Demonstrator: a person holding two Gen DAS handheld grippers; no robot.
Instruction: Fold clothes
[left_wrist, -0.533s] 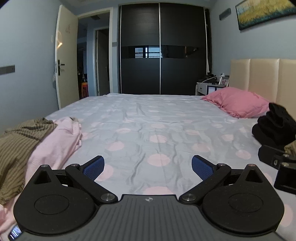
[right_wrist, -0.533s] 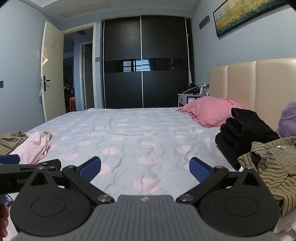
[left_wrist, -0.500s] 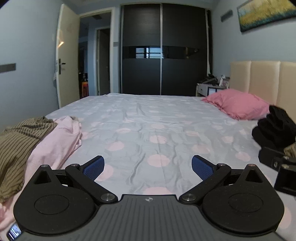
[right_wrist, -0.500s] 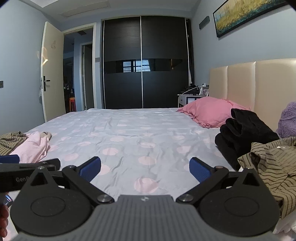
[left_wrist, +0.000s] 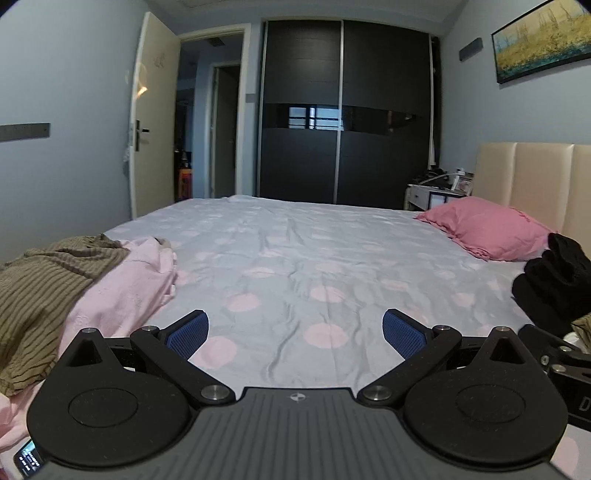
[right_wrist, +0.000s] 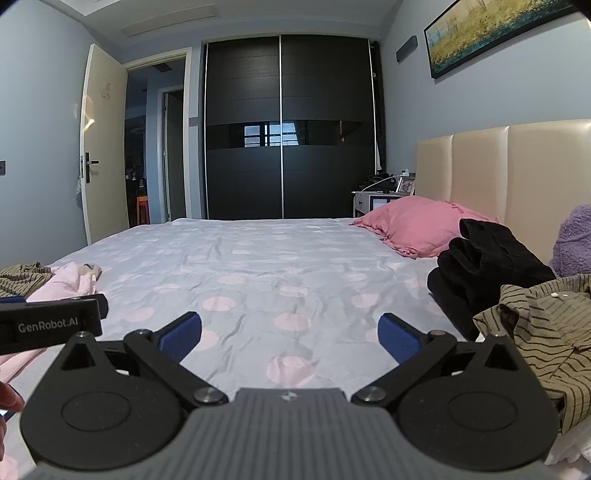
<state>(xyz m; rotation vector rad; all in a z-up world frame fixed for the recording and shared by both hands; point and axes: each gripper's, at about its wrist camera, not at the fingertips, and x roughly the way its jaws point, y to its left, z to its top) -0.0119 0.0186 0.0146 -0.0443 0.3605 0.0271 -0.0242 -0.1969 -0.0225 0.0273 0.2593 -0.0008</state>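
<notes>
- My left gripper (left_wrist: 293, 330) has drifted slightly; jaws apart, empty.
- My right gripper (right_wrist: 290, 334) is unchanged; jaws apart, empty.
- Olive striped cotton shirt (right_wrist: 546, 328) awaits pickup; folding not begun.

I see a big bed (left_wrist: 295, 258) with a grey sheet that has pink dots. A pink pillow (right_wrist: 417, 225) lies near the tan headboard (right_wrist: 517, 166). Behind the bed stands a tall black wardrobe (left_wrist: 343, 110) with sliding doors and a shiny strip across the middle. Left of it, a cream door (left_wrist: 151, 118) is open to a dim hall. The walls are pale blue. A yellow painting (right_wrist: 491, 33) hangs above the headboard. A small nightstand (right_wrist: 373, 203) sits beside the pillow.
</notes>
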